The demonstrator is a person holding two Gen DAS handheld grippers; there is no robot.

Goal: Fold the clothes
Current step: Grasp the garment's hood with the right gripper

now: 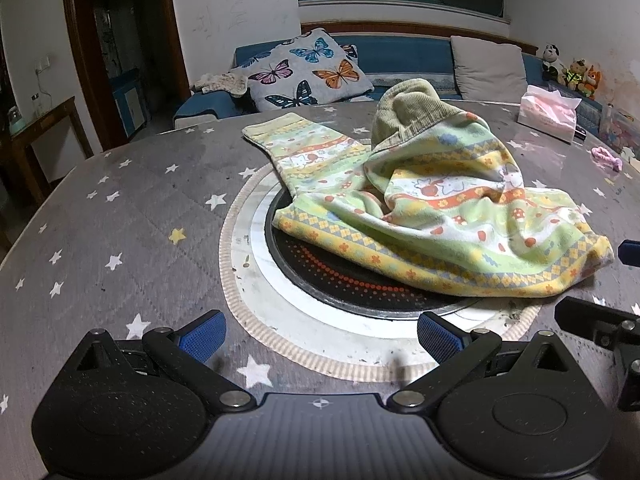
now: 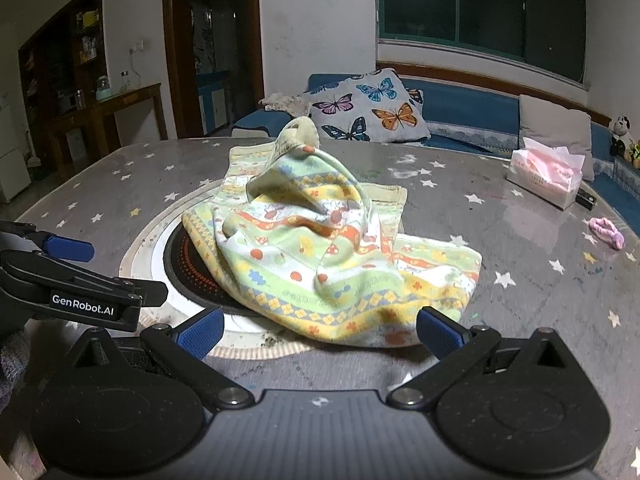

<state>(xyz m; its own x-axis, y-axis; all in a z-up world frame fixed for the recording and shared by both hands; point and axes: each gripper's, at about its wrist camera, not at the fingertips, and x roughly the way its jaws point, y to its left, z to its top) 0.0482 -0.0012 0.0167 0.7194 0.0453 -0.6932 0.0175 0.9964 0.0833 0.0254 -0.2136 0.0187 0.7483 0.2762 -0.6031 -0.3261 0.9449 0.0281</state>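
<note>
Garment: a small pair of patterned trousers, green and yellow with orange bands, lies in a rumpled heap on the table, partly over the round hotplate inset at its centre.
Garment form: one leg runs out flat toward the far left; the rest is bunched, with the ribbed waistband standing up at the back.
Left gripper: fingers spread wide, nothing between them, near the table at the hotplate's near rim, short of the cloth.
Right gripper: fingers likewise spread and empty; the near hem of the trousers lies just ahead of and between the blue pads, though contact cannot be confirmed.
Relative position: the left gripper appears at the left edge of the right wrist view, the two tools side by side at the near edge of the heap.
Step in hand: judged as the opening approach; no fold is visible yet and the cloth is unspread.
Next move calls for: each gripper to close on a separate edge of the near hem, then draw the fabric apart and flat before any fold.
Caution: the layers are tangled, so a pinch may take more than one thickness.
Surroundings: a tissue pack and a pink hair tie sit well apart on the right.
</note>
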